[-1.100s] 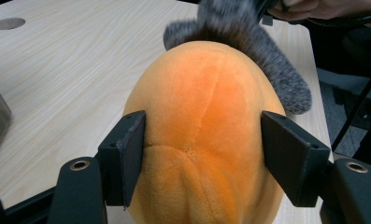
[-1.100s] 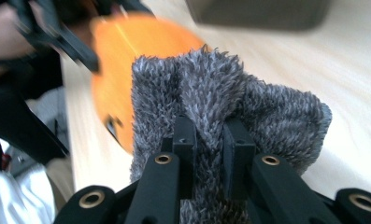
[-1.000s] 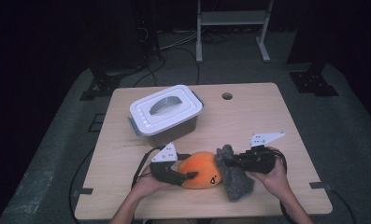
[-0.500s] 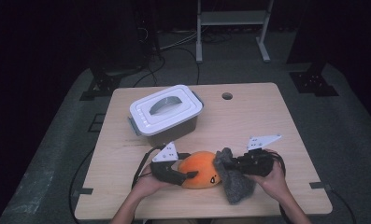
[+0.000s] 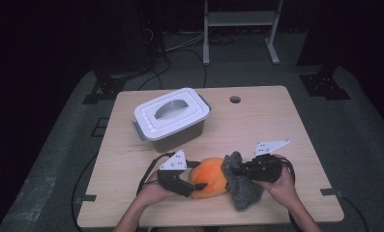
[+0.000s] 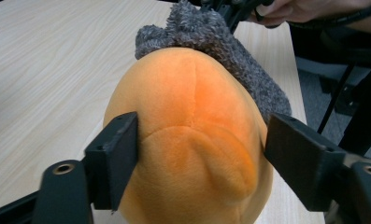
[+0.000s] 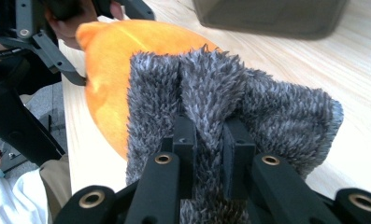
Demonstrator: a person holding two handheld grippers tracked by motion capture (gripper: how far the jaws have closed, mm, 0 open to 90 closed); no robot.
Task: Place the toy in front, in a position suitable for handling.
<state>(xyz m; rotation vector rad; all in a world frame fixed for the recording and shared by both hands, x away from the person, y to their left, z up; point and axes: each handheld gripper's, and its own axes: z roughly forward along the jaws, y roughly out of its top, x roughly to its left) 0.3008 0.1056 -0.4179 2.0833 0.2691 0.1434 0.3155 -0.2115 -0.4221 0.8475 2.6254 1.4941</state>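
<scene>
Light wood-grain table [image 5: 276, 125] is mostly bare across its right half and far right corner, with a small round hole [image 5: 235, 99] near the far edge; the left far area is taken by a white-lidded grey plastic storage box [image 5: 171, 119], lid on. Work is crowded at the near edge: round orange plush toy [image 5: 209, 177] lies just inside the near edge, centre, and a fuzzy grey cloth [image 5: 242, 183] is pressed against its right side, hanging close to the table's front edge. Open tabletop is seen between plush and box, and to the right of the right gripper [image 5: 234, 170]. Left gripper [image 5: 198, 186] is held at the plush's left end. In the left gripper view the jaws are spread wide on either side of the orange plush [image 6: 192, 140]; the left jaw is seen touching the fabric, the right jaw right at its flank, no visible squeeze, so a firm grasp cannot be confirmed. That view also gives the plush's seam lines and smooth velour surface, with grey cloth [image 6: 230, 46] draped behind it, detail lost from the high view. In the right gripper view the jaws are clenched on a pinched fold of the grey cloth [image 7: 220, 112], shaggy pile bunched up between them; orange plush [image 7: 117, 60] is seen behind, touching the cloth, and the box's dark base [image 7: 272, 16] farther off.
</scene>
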